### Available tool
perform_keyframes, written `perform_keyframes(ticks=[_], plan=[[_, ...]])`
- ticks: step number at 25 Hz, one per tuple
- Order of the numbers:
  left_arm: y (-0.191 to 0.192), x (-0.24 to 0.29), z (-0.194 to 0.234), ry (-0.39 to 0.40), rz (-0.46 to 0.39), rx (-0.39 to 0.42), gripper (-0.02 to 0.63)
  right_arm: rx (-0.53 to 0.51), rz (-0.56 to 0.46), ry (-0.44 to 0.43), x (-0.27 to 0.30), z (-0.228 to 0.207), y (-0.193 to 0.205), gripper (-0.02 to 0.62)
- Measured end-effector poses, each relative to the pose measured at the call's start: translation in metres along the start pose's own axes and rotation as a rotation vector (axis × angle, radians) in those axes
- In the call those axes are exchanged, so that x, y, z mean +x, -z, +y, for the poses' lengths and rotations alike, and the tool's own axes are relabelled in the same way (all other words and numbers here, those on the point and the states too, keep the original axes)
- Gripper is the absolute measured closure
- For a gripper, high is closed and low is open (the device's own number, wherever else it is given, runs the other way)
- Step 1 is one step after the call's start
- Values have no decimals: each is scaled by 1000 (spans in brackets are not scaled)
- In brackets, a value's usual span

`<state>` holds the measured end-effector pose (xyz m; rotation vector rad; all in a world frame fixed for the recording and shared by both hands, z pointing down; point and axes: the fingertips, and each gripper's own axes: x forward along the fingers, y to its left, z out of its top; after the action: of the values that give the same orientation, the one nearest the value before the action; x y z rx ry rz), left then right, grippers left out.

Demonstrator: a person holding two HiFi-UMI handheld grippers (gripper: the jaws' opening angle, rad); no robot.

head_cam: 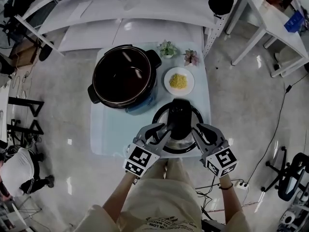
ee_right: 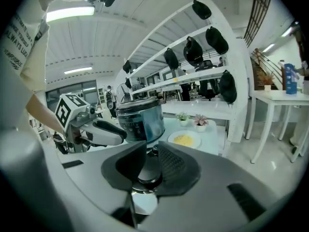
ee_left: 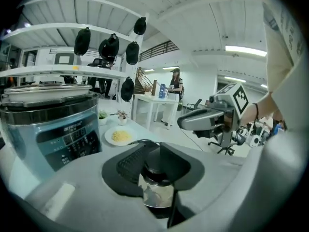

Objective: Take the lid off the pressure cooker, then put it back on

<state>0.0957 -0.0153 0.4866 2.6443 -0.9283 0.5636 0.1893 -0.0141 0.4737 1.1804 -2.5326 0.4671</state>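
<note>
The pressure cooker pot point(head_cam: 124, 76) stands open on the pale table point(head_cam: 108, 134), its dark inside showing. Its round lid point(head_cam: 179, 117), black with a shiny rim, is at the table's near right, in front of the pot. My left gripper point(head_cam: 161, 132) is shut on the lid's left side and my right gripper point(head_cam: 199, 132) on its right side. In the left gripper view the pads point(ee_left: 130, 163) press on the lid's shiny metal point(ee_left: 155, 193). The right gripper view shows the same grip on the lid point(ee_right: 141, 201). I cannot tell whether the lid touches the table.
A white plate of yellow food point(head_cam: 179, 81) lies right of the pot, just beyond the lid. Two small potted plants point(head_cam: 167, 49) point(head_cam: 191, 57) stand at the table's far edge. White shelving point(head_cam: 120, 13) runs behind, and a white table point(head_cam: 270, 18) stands at the right.
</note>
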Motion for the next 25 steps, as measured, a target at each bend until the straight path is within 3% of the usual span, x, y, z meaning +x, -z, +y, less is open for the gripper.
perform_keyframes(ticks=[6, 14, 25], plan=[[-16, -28, 13, -72, -51, 8, 562, 64, -103, 70, -22, 2, -25, 577], [-37, -64, 24, -141, -135, -17, 578, 82, -190, 155, -47, 6, -45, 591], [-57, -93, 33, -200, -215, -25, 580, 71, -296, 183, -68, 11, -78, 591]])
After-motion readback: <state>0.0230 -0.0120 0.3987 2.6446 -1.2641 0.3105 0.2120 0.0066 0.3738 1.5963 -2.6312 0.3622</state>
